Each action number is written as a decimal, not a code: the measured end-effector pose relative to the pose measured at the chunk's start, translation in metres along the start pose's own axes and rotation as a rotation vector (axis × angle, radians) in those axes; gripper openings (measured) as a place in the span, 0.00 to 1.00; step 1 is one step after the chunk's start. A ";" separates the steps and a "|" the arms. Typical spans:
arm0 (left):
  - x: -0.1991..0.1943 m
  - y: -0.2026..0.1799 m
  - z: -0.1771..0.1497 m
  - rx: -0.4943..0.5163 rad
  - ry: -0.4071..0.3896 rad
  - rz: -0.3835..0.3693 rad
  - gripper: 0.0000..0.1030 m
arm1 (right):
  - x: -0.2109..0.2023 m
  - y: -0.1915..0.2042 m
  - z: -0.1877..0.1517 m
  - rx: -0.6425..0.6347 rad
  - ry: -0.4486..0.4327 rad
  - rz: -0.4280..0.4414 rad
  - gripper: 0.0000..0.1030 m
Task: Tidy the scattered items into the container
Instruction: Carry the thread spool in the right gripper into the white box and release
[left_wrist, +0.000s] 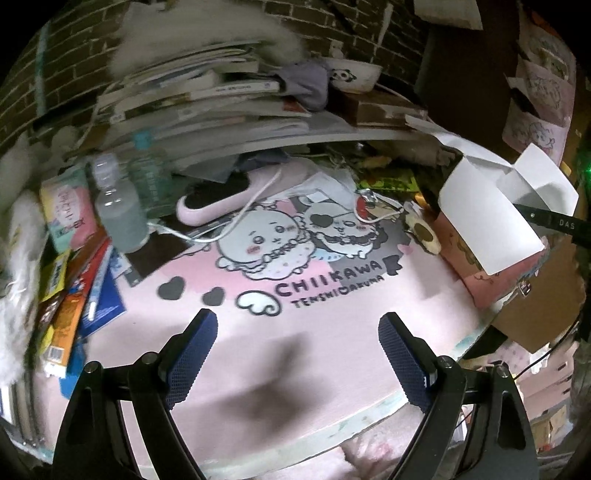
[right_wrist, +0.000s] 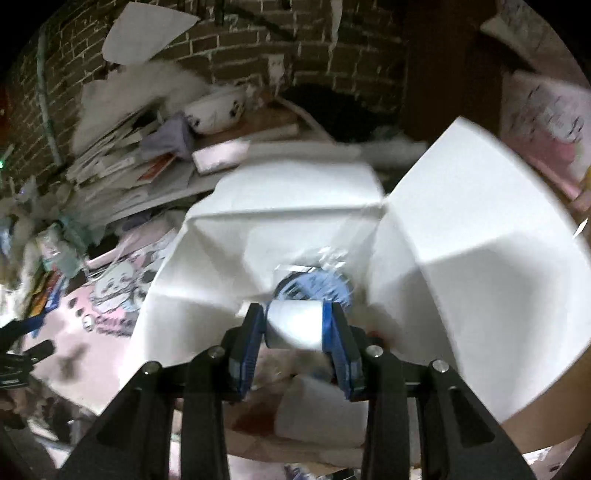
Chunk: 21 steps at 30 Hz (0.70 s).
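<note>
R gripper (right_wrist: 297, 328) clamped on white roll (right_wrist: 293, 326); L gripper (left_wrist: 295, 354) wide open.

The left tongs (left_wrist: 297, 354) carry blue pads (left_wrist: 192, 360) with a rough, knurled texture on matt black plastic arms. Beyond them, the pink mat (left_wrist: 332, 306) looks soft and matt. Right of the mat, the white box (left_wrist: 487, 218) is smooth matt card. Left of the mat, a bottle (left_wrist: 116, 210) of clear, glossy plastic.

Pink mat (left_wrist: 332, 314) reads "CHIIKAWA TENSHI AKUMA" (second line partly unclear).
</note>
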<state>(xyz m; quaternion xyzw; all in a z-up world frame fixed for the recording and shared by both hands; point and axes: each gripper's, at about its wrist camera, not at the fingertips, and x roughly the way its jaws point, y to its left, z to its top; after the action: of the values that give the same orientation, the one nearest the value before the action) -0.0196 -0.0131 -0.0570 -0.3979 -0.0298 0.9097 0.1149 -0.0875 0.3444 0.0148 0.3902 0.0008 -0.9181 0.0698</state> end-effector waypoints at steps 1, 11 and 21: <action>0.003 -0.004 0.001 0.004 0.002 -0.010 0.85 | 0.002 -0.001 -0.002 0.005 0.010 0.019 0.32; 0.048 -0.047 0.019 0.084 0.011 -0.119 0.85 | 0.002 0.002 -0.006 0.030 -0.040 0.073 0.55; 0.100 -0.096 0.040 0.147 0.072 -0.202 0.85 | -0.020 0.015 -0.002 0.061 -0.204 0.170 0.77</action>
<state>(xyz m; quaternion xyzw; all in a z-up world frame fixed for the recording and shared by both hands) -0.0966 0.1049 -0.0870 -0.4157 0.0014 0.8784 0.2357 -0.0707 0.3325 0.0282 0.2956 -0.0673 -0.9433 0.1349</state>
